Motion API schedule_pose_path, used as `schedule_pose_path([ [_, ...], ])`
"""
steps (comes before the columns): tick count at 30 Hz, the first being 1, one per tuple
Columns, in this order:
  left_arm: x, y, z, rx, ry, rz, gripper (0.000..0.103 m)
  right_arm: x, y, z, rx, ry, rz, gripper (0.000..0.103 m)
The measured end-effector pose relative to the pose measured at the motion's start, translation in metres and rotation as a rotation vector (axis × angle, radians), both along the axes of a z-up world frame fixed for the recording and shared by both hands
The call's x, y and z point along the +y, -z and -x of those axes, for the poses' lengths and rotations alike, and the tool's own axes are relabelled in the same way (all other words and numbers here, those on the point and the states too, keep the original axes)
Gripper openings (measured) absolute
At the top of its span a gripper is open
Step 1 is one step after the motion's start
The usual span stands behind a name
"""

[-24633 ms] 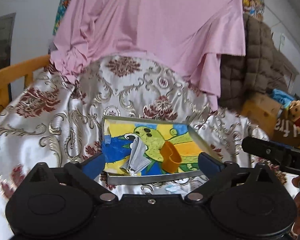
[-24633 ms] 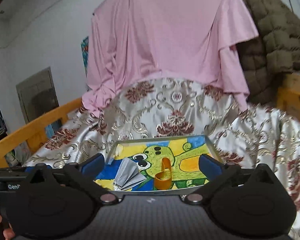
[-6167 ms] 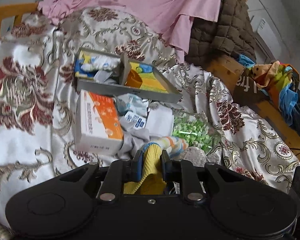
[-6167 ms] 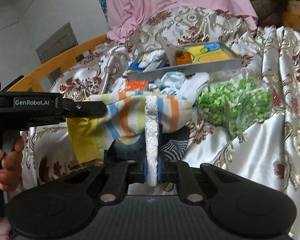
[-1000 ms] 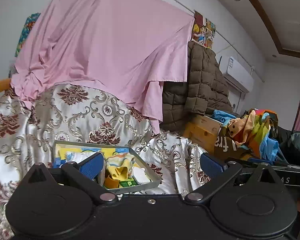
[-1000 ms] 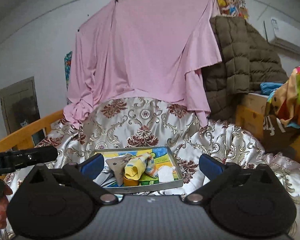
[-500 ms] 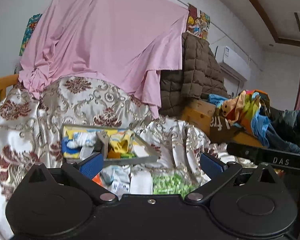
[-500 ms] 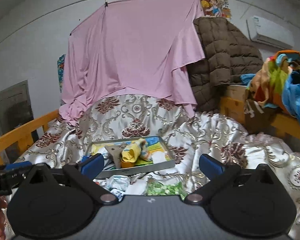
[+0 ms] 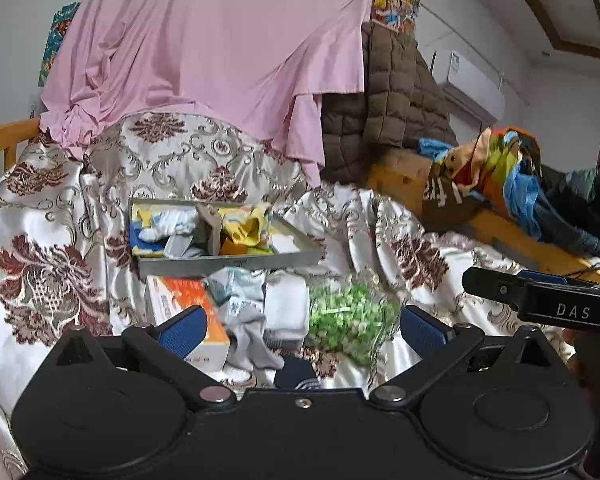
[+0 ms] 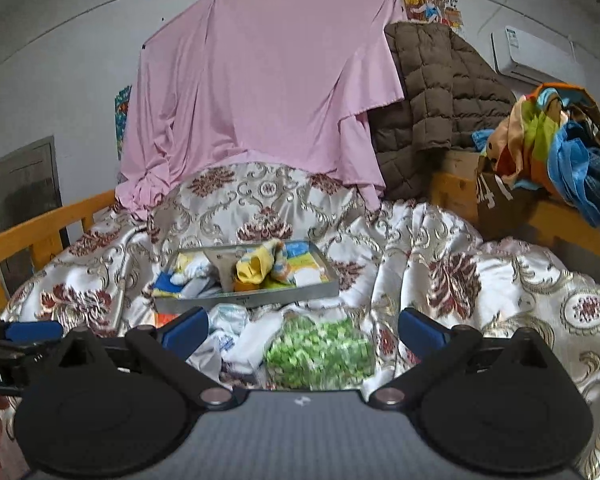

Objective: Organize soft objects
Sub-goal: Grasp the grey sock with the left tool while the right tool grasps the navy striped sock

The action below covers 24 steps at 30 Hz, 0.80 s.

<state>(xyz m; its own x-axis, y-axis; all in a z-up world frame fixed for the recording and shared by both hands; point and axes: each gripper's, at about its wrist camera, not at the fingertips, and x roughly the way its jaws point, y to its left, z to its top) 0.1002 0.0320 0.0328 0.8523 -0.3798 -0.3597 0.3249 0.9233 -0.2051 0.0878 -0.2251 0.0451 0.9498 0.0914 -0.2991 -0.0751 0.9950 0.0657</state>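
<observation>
A grey tray (image 9: 228, 261) (image 10: 260, 295) lies on the patterned bedspread, split by a divider. White socks (image 9: 168, 227) fill its left half; a yellow striped cloth (image 9: 244, 227) (image 10: 256, 264) fills the right half. In front of the tray lies a pile: a grey sock (image 9: 252, 340), a white folded cloth (image 9: 286, 308) (image 10: 256, 340) and pale packets (image 9: 236, 284). My left gripper (image 9: 300, 328) is open above this pile, holding nothing. My right gripper (image 10: 302, 330) is also open and empty, over the same pile.
An orange and white box (image 9: 188, 312) and a bag of green pieces (image 9: 348, 316) (image 10: 320, 350) sit in the pile. A pink sheet (image 10: 260, 92) and brown quilted coat (image 10: 436, 92) hang behind. Colourful clothes (image 9: 512, 176) lie on a wooden frame at the right.
Both cameras have tilted down and come closer to the bed, so the pile in front of the tray now shows between the open fingers. Both grippers stay open and empty.
</observation>
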Motion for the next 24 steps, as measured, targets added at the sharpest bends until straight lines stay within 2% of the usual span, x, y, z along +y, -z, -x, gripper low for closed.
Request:
schedule_pose_path([
  [10, -0.012, 0.024, -0.003, 0.092, 0.010, -0.108, 0.102, -0.006, 0.039, 0.002, 0.087, 0.000, -0.011, 0.103],
  [18, -0.013, 0.030, -0.023, 0.149, 0.013, -0.237, 0.102, 0.012, 0.061, -0.004, 0.205, -0.143, 0.025, 0.103],
  [22, -0.006, 0.032, -0.043, 0.199, 0.039, -0.220, 0.102, 0.025, 0.070, -0.009, 0.268, -0.232, 0.053, 0.103],
  [24, -0.005, 0.031, -0.053, 0.197, 0.053, -0.248, 0.102, 0.031, 0.074, -0.013, 0.302, -0.270, 0.056, 0.103],
])
